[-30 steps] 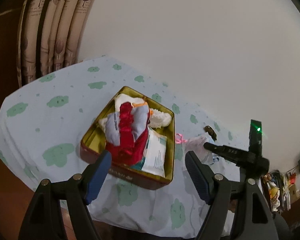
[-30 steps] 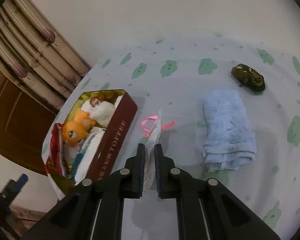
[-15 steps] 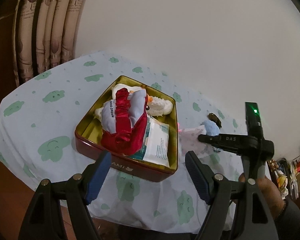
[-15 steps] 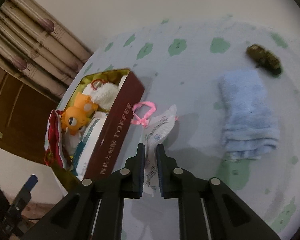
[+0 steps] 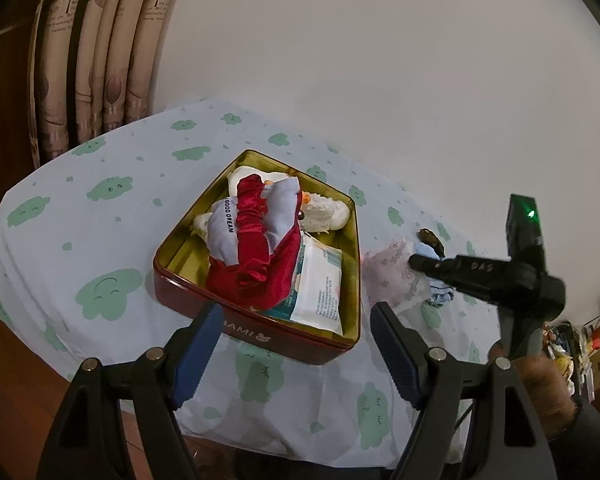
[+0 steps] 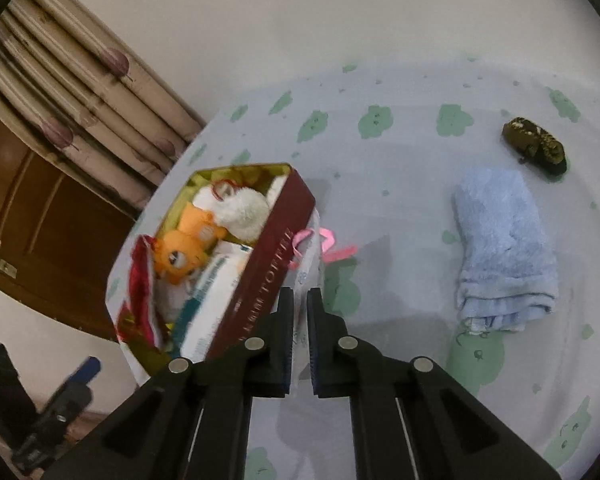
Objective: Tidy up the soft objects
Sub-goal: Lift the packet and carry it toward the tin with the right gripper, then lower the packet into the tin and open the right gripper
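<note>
Right gripper low in the centre of its frame, jaws pinched nearly together on a thin white printed pouch with a pink ribbon at its top, the pouch running up between the fingers and sitting just beside the red wall of the tin, centre-left. From the left wrist view that same pouch shows as a pale crinkled sheet right of the tin, with the right gripper's black fingers coming in from the right edge. Left gripper at the bottom of its frame, spread wide, blue pads clasping nothing, hanging in front of the tin's near wall. Inside the tin: a red and grey satin bundle, a white fluffy toy, an orange plush and a white tissue pack. On the cloud-print cloth, a folded blue towel lies at centre right, well apart from the tin, and a small dark olive item sits just above it, upper right.
</note>
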Tool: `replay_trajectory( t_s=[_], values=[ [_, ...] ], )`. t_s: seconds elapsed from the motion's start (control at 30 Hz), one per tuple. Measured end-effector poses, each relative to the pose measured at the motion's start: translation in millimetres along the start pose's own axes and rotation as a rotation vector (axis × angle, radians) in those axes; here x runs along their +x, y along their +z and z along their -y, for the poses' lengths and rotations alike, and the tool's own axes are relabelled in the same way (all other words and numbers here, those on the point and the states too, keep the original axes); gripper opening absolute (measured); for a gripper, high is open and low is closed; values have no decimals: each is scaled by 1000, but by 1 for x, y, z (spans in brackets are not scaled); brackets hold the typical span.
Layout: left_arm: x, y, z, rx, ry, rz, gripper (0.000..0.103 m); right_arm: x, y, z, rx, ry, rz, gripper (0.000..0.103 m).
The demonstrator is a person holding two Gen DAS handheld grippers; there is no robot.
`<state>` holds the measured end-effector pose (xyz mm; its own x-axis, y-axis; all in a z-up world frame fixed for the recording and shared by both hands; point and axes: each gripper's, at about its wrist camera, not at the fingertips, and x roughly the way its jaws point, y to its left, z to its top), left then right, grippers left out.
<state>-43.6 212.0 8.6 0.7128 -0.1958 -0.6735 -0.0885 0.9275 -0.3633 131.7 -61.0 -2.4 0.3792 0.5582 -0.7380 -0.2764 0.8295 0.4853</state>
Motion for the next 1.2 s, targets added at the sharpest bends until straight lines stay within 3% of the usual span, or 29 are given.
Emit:
replay_trajectory(
  t_s=[0.23,0.33,0.37,0.4,0.43,0.57,0.8,0.93,0.97,1.07,1.13,1.17,1.2],
  values=[
    [9,-5,0,3,5,-41,78,-2,6,11,47,-12,-16,11],
    [12,-6,0,7,7,-49,78,7,1,22,35,-122,-40,18],
    [13,-6,0,7,7,-54,78,9,1,21,9,-161,-43,48],
    [14,-7,1,6,4,-58,78,13,0,22,0,-185,-59,97],
    [15,-7,1,5,3,-59,78,18,0,25,23,-204,-92,101],
    [18,-9,3,20,-2,-76,78,20,0,14,-3,-228,-65,103],
    [19,-10,2,14,-11,-90,78,58,-3,-13,-210,-446,-129,103],
    [22,-10,0,4,-18,-103,78,87,-11,-2,-236,-446,-236,103],
    [23,-11,0,6,-16,-107,78,83,-11,-4,-268,-446,-176,103],
    [24,-12,2,17,-14,-111,78,83,-12,5,-280,-411,-177,101],
    [25,-13,2,23,-11,-119,78,81,-14,6,-311,-397,-166,95],
    [26,-14,2,23,-10,-122,78,78,-15,6,-326,-384,-154,81],
    [26,-14,2,22,-12,-124,78,74,-15,6,-337,-378,-144,59]
  ],
)
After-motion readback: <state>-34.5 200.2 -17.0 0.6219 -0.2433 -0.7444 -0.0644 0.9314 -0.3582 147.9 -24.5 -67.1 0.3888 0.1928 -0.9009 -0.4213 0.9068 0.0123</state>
